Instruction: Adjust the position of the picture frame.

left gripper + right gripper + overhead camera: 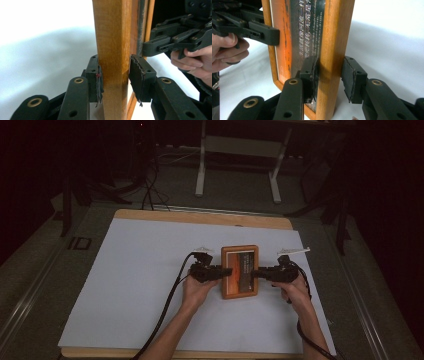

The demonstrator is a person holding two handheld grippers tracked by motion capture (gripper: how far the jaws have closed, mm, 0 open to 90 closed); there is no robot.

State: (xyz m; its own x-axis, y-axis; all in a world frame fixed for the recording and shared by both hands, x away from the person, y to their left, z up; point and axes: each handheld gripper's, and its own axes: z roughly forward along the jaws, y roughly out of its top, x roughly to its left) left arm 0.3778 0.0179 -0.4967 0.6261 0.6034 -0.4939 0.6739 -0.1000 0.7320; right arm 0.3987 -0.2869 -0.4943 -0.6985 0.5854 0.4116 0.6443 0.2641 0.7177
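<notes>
A wooden picture frame [240, 262] with an orange and dark print lies at the middle of the white sheet [145, 280]. My left gripper [227, 271] grips its left rail. In the left gripper view, that gripper [115, 75] has both pads pressed on the rail of the frame [112, 37]. My right gripper [254, 274] grips the opposite rail. In the right gripper view, its jaws [329, 75] clamp the wooden edge of the frame [334, 32], with the print's white text beside them. Each view also shows the other gripper [147, 48] [274, 36] on the far rail. I cannot tell whether the frame rests on the sheet or is lifted off it.
The white sheet covers a wooden tabletop [200, 216], with bare sheet on every side of the frame. Cables [170, 305] trail from both grippers toward the near edge. Beyond the table stand white desk legs [201, 170] and dark floor cables [150, 190].
</notes>
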